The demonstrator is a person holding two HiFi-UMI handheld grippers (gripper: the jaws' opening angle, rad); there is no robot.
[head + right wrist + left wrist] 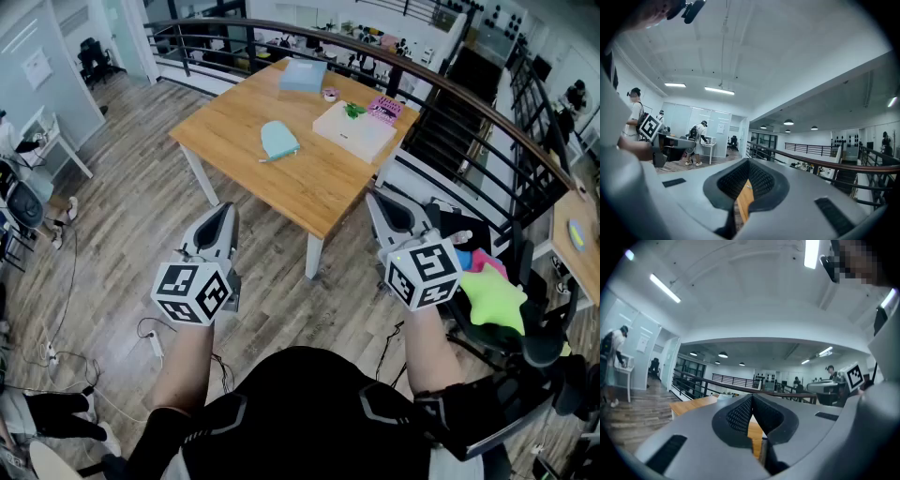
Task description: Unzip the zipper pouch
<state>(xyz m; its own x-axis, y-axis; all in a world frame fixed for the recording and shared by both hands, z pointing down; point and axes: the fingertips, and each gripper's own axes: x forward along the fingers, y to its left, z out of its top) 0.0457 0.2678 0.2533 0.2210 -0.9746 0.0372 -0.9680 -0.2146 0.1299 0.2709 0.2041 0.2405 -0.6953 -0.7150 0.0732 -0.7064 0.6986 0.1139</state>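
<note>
A light blue zipper pouch (278,140) lies flat on the wooden table (309,183) well ahead of me. Both grippers hang in the air short of the table, above the wooden floor, pointing level towards it. My left gripper (224,210) is shut with nothing between its jaws; its view shows the closed jaws (751,398) and a strip of the table (693,404). My right gripper (377,198) is also shut and empty; in its view (749,162) the jaws meet. The pouch does not show in either gripper view.
On the table's far part lie a pale blue flat box (303,73), a white box (353,131), a pink item (384,109) and a green item (353,110). A curved railing (450,89) and stairs run behind. A chair with a green star-shaped thing (492,298) stands right. Cables (150,333) trail on the floor.
</note>
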